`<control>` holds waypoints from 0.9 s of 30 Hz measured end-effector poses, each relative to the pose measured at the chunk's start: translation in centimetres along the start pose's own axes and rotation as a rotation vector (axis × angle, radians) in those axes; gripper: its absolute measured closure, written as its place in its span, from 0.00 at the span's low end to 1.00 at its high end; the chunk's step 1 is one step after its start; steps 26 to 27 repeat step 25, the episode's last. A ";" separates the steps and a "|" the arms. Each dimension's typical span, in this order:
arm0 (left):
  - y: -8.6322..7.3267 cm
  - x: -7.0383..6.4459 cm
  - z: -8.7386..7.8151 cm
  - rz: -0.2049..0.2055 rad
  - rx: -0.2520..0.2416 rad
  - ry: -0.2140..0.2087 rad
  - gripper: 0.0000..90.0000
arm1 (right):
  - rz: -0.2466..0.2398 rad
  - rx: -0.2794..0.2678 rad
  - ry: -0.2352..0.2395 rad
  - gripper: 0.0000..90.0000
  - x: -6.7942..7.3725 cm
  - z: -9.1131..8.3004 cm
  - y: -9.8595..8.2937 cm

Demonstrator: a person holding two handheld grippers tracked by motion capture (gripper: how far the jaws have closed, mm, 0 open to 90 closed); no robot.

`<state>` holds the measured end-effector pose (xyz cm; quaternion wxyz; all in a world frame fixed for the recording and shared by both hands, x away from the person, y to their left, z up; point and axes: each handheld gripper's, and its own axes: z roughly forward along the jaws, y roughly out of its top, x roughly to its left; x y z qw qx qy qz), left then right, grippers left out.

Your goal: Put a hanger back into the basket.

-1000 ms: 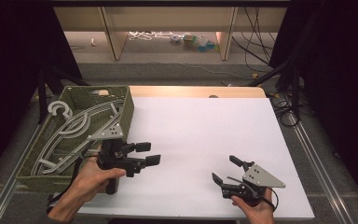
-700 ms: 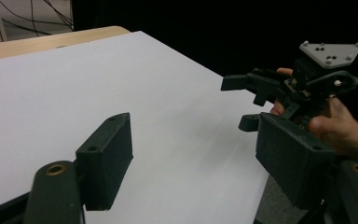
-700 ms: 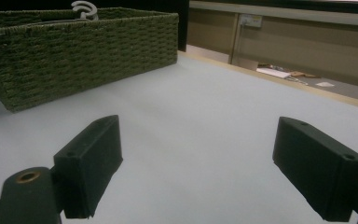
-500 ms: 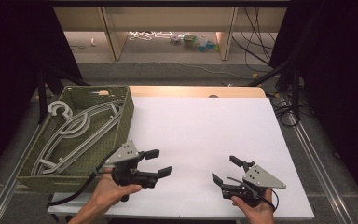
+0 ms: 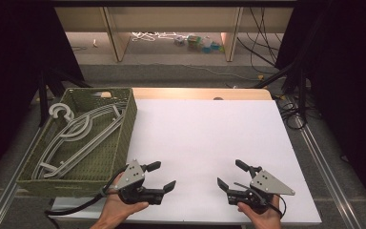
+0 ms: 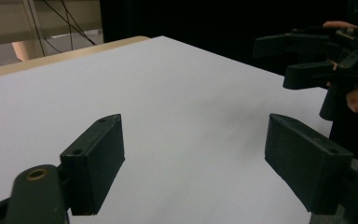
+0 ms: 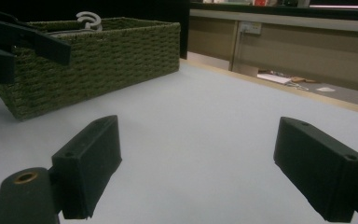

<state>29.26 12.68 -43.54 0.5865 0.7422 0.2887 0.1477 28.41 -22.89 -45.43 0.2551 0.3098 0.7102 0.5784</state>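
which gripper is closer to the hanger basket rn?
The left gripper, open beside the green woven basket holding grey hangers. The right gripper sits far across the white table.

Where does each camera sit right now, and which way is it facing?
High view: above the person's side, looking forward and down on the white table; both hands, left gripper and right gripper show.
Left gripper view: rides the left gripper, facing across the table at the right gripper.
Right gripper view: rides the right gripper, facing the green woven basket.
High and right gripper views share the basket of hangers.
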 end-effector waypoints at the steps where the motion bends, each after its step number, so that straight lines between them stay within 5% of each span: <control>1: -0.1 0.1 -0.2 0.001 0.001 0.015 0.22 | -0.002 0.010 -0.009 0.17 0.0 -0.1 0.0; 10: -0.4 0.7 -0.5 0.027 -0.004 0.031 0.19 | -0.011 0.021 0.004 0.17 0.1 -0.2 0.0; 15: -0.7 1.4 -0.3 -0.016 -0.005 0.053 0.19 | -0.002 0.017 -0.003 0.17 0.0 -0.2 -0.1; 27: -0.7 1.9 -0.4 -0.014 -0.009 0.052 0.19 | -0.002 0.017 -0.003 0.17 0.0 -0.1 -0.1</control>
